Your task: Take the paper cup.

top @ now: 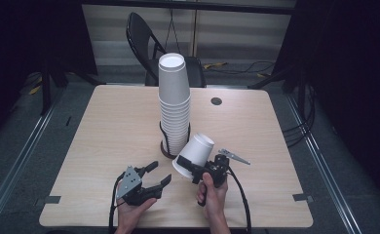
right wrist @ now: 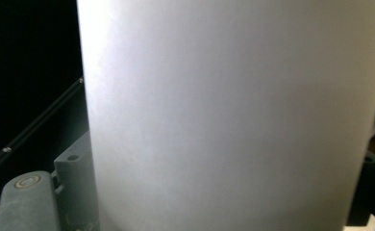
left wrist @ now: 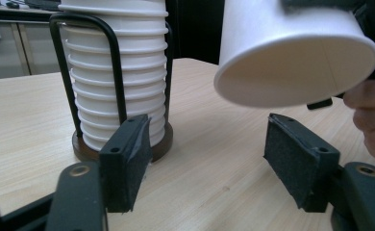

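Note:
A tall stack of white paper cups stands upside down in a black wire holder with a round brown base at the middle of the table. My right gripper is shut on a single white paper cup, held tilted just right of the stack, its mouth toward the lower left. In the right gripper view that cup sits between the fingers. My left gripper is open and holds nothing. In its own view, the stack is ahead on the left and the held cup hangs above its right pad.
The light wooden table has a round dark grommet at the back right and tape marks at its front corners. A black folding chair stands behind the table. Dark floor and cables surround it.

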Demonstrator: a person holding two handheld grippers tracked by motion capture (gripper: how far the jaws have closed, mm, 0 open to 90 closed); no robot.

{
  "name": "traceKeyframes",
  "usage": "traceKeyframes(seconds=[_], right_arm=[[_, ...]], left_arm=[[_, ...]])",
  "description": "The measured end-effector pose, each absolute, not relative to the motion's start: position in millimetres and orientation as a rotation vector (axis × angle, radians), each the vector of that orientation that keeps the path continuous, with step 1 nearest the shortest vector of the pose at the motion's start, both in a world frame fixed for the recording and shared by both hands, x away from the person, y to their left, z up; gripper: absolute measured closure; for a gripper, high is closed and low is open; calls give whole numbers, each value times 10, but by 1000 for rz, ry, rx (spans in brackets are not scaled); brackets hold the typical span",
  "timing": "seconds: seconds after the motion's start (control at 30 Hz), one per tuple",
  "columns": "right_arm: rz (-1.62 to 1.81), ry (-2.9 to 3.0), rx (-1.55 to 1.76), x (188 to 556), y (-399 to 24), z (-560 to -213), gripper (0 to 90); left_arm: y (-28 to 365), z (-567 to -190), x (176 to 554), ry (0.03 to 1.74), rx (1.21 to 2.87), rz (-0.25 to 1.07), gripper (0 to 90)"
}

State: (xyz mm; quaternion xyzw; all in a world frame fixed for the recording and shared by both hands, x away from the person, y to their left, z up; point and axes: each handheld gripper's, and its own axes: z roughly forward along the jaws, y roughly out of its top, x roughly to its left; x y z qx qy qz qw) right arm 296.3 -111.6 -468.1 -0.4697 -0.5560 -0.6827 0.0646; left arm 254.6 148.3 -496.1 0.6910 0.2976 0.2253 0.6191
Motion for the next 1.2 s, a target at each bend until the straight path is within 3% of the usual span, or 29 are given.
traceKeyframes(seconds=[0.17, 0.33, 0.47, 0.63, 1.2], right_arm=[[-2023, -1576, -1427, 2947, -1099, -4778, 134], [-1973, -1505, -1433, 2916, -1079, -4854, 135], [-1945, -1442, -1439, 2861, -1055, -4940, 134], [-1906, -1355, -1439, 2818, -1038, -5008, 134], [-1843, -1385, -1374, 2745, -848, -5010, 134]], left_arm=[[1470, -4964, 2535, 675, 1579, 518, 361], [1456, -4953, 2538, 669, 1578, 533, 441], [1421, -4951, 2528, 664, 1584, 546, 433], [1377, -4949, 2504, 645, 1579, 553, 520], [1297, -4945, 2537, 658, 1578, 606, 683]])
